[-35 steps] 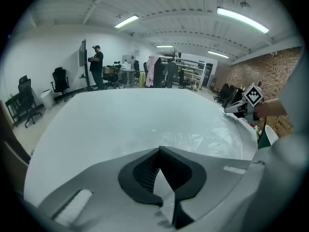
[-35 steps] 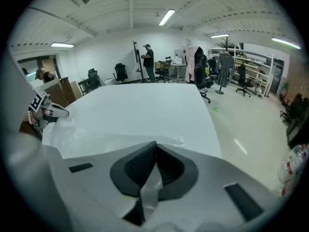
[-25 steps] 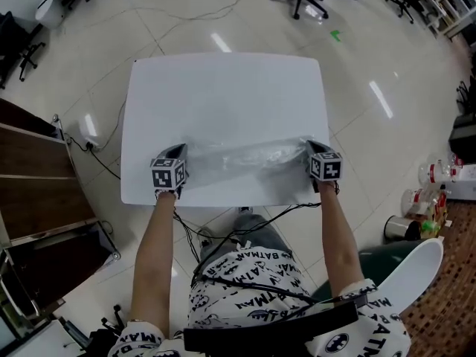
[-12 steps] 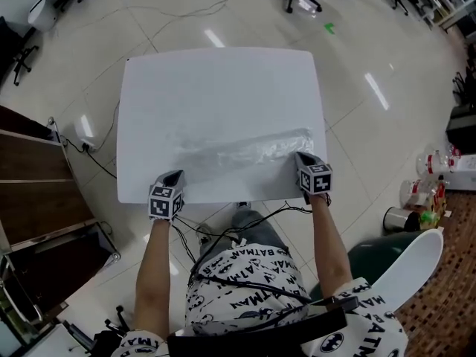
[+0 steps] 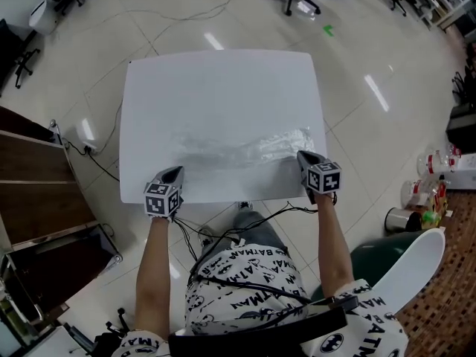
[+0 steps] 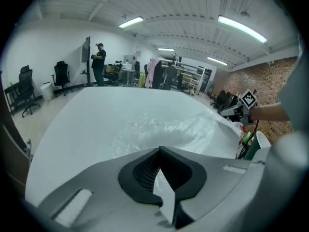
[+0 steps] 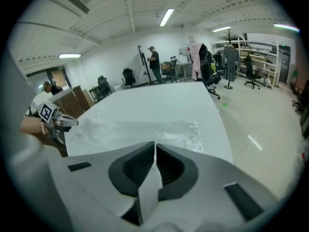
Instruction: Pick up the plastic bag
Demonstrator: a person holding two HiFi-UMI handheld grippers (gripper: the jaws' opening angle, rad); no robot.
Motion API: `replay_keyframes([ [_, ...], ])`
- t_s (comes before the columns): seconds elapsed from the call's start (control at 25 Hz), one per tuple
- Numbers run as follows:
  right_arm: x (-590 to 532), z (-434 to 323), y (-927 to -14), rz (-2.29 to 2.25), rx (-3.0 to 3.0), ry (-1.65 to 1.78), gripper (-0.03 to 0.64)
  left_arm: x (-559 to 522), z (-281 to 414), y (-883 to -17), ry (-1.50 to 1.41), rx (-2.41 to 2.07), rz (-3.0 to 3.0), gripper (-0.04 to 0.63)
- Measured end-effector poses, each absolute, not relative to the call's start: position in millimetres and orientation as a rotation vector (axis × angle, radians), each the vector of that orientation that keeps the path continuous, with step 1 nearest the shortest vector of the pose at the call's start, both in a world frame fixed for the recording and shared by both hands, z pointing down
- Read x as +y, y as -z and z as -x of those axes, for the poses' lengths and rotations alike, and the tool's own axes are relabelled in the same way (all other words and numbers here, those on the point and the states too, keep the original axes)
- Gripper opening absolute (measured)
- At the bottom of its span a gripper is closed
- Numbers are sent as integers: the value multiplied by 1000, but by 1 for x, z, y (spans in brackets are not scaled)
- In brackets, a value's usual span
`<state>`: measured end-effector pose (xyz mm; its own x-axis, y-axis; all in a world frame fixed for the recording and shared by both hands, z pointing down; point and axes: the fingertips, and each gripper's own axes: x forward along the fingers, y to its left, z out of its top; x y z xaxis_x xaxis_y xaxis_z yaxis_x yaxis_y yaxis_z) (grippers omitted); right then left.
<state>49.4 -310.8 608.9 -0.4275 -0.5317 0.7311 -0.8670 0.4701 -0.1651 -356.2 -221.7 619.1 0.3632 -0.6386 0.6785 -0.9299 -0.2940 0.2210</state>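
Left gripper [image 6: 159,150]: jaws are together at the tips, just inside the near edge of the table [image 5: 223,88]. No film can be made out in the pinch. Risk: if lifted now, it probably comes away empty.

Plastic bag [image 5: 245,149]: it lies flat and crumpled across the near half of the table, between the two grippers. It is thin, clear and likely slippery. Risk: closed tips pushed into it may only slide it or bunch it up. A pull from one end alone could drag it off the edge.

Right gripper [image 7: 154,144]: jaws are pressed together, with the tips at the bag's right end. Whether any film is caught cannot be confirmed. Risk: a shallow pinch would likely slip out under load. Open the jaws before closing on a fold.
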Motion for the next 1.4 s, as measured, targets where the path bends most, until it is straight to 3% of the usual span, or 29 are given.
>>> replay_keyframes([
  [0.08,-312,-38,-580,-1209,-2214,-723,0,-223,358,-594,-539,-1401,-2037,3],
  [0.48,-260,39,-504,-1357,-2302,-675,6,-190,369,-511,-227,-1566,-2000,3],
  [0.84,-168,98,-474,-1400,-2349,-648,6,-126,352,-478,-184,-1547,-2091,3],
  [1.4,-116,96,-451,-1331,-2399,-584,6,-91,293,-443,-198,-1560,-2173,3],
])
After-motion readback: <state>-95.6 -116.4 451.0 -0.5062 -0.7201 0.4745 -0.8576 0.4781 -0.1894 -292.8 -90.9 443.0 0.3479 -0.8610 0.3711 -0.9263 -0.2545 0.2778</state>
